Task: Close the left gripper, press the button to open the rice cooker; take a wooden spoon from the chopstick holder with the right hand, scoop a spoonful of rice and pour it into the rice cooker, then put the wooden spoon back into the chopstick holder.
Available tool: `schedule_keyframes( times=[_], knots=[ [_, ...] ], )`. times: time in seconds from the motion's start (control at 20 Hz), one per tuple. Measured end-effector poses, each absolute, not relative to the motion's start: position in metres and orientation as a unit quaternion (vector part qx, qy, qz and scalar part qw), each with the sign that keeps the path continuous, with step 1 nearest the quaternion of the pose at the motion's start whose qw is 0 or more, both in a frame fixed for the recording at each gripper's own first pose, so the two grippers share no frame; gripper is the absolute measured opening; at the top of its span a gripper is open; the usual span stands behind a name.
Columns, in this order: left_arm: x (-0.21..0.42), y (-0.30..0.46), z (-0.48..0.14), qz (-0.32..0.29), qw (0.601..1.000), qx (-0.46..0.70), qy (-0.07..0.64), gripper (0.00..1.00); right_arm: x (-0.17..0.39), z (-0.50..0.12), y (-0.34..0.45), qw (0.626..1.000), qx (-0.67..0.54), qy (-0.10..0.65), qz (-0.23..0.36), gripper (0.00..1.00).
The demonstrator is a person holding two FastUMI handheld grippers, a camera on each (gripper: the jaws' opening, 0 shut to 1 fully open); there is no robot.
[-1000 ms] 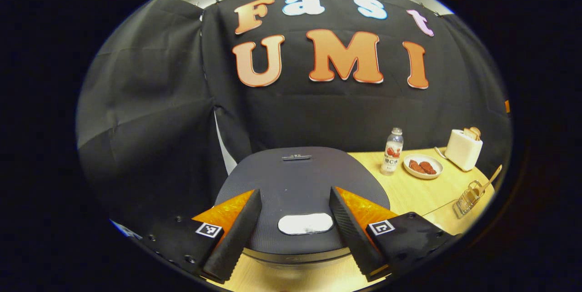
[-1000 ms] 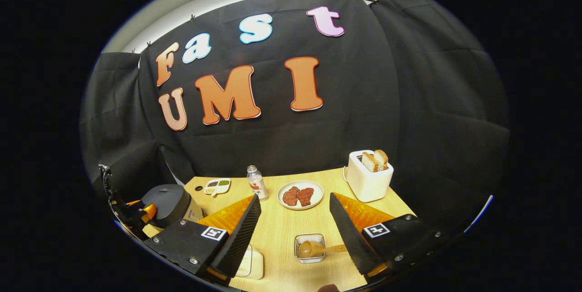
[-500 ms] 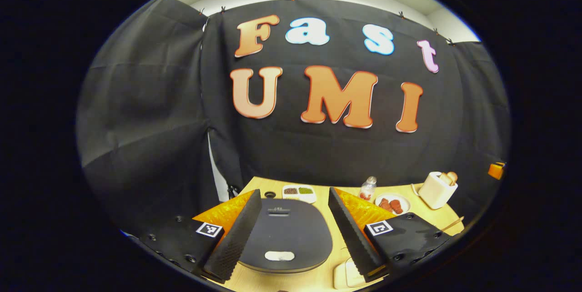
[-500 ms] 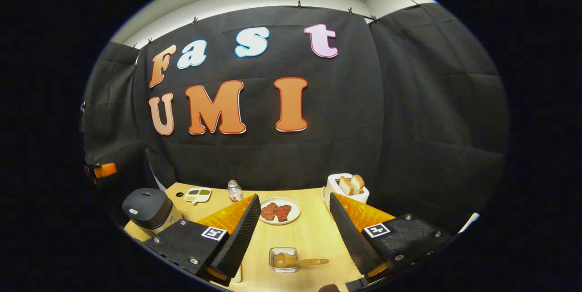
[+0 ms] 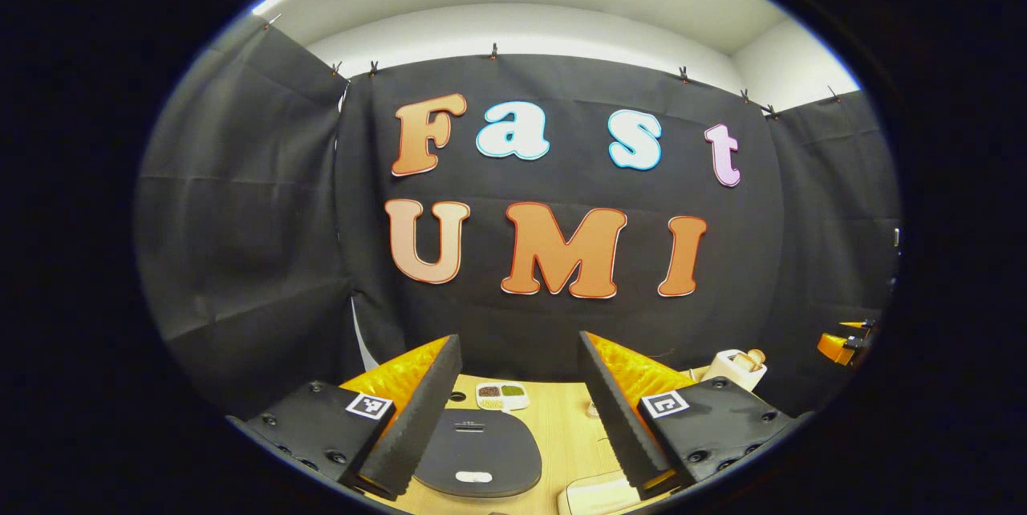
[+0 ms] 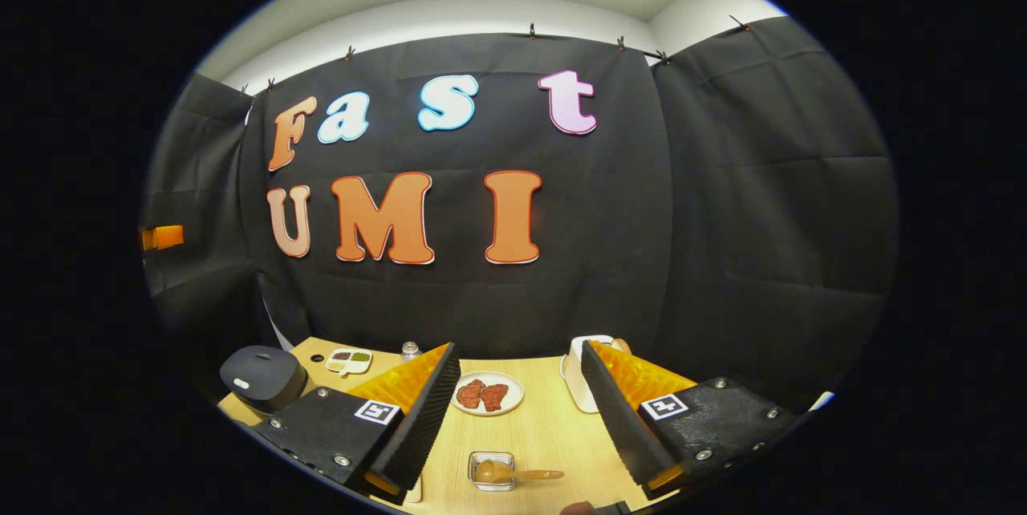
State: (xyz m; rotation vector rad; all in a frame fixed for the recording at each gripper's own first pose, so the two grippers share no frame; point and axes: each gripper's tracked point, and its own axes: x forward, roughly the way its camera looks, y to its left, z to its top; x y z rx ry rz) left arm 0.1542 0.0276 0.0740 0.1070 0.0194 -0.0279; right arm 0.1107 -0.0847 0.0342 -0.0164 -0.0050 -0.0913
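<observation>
The dark rice cooker (image 5: 481, 455) sits low between my left gripper's fingers, lid down, with its pale button (image 5: 473, 477) on the near edge. My left gripper (image 5: 520, 346) hangs open well above it, holding nothing. In the right gripper view the cooker (image 6: 261, 377) stands at the table's left end. A wooden spoon (image 6: 513, 473) lies across a small clear chopstick holder (image 6: 489, 471) near the front edge. My right gripper (image 6: 520, 348) is open and empty, high above the holder.
On the wooden table (image 6: 545, 427) stand a plate of meat (image 6: 485, 395), a white toaster (image 6: 579, 375), a small bottle (image 6: 411, 350) and a divided dish (image 6: 347, 360). A pale container (image 5: 598, 495) sits beside the cooker.
Both grippers have pulled up and back from the table, so the cooker and the spoon holder look smaller and lower. Both stay open; the cooker's lid remains down.
</observation>
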Motion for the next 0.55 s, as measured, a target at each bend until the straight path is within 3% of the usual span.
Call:
schedule_keyframes(
  times=[0.45, 0.55],
  knots=[
    [0.140, 0.036, 0.067, 0.013, 0.999, 0.047, 0.006, 1.00, 0.109, 0.024, -0.085, 1.000, -0.006, 0.007, -0.028, 0.94],
    [0.139, 0.041, 0.068, 0.022, 0.998, 0.051, 0.005, 0.99, 0.108, 0.025, -0.086, 1.000, -0.001, 0.005, -0.025, 1.00]
  ],
)
